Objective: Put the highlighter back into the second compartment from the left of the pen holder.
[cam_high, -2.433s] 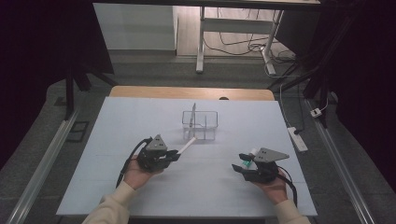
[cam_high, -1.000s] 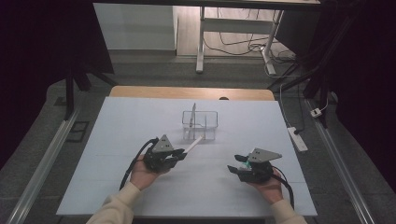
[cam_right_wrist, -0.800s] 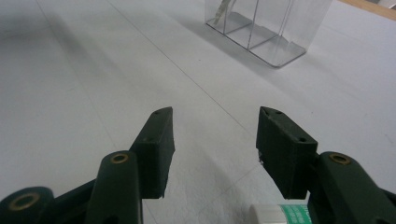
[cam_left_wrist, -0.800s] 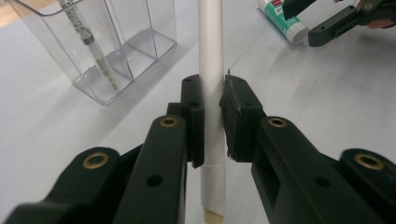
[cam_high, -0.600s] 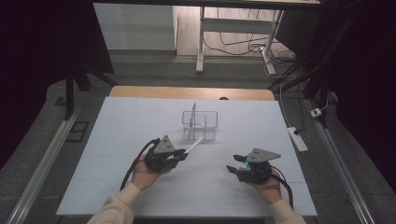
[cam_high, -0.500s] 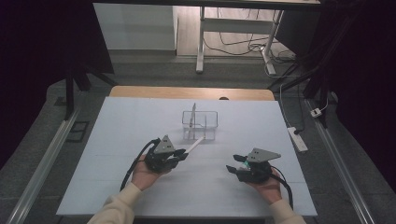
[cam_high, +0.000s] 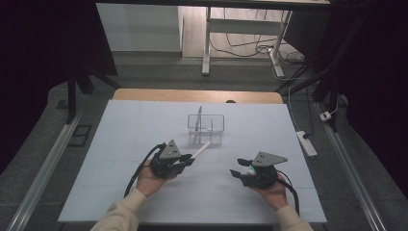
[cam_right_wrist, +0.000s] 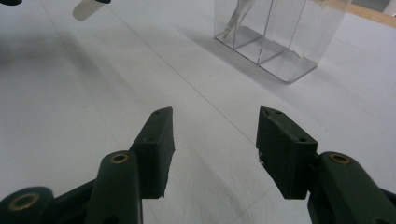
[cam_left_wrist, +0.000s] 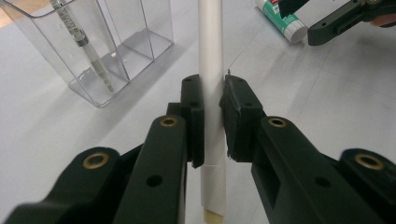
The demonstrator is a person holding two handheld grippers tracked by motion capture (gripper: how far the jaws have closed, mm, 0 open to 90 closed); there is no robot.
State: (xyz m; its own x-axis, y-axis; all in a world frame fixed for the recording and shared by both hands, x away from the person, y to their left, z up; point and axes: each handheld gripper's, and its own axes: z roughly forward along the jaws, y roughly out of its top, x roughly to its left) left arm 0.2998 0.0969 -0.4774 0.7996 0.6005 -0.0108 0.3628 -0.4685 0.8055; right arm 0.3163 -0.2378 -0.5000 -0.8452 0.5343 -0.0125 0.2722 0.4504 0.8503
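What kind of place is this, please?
Probably a lab or recording room, not a home: a white table stands alone between dark curtains, loose cables lie on the floor behind it, and a power strip sits beside it.

- Surface (cam_high: 120, 144): pale blue-white sheet, faint seams across it; a strip of bare wood (cam_high: 144, 95) shows along the far edge.
- Floor (cam_high: 159, 72): grey carpet around the surface, lighter wood-toned flooring (cam_high: 192, 24) farther back.
- Metal rails (cam_high: 43, 168) run along the floor on both sides.
- White desk frame (cam_high: 207, 43) at the far end, black cables (cam_high: 245, 45) looped under it.
- White power strip (cam_high: 306, 143) on the floor at the right, cord trailing to a plug (cam_high: 326, 115).
- Dark curtains (cam_high: 43, 48) left and right; edges of the room in shadow, light falls on the centre.
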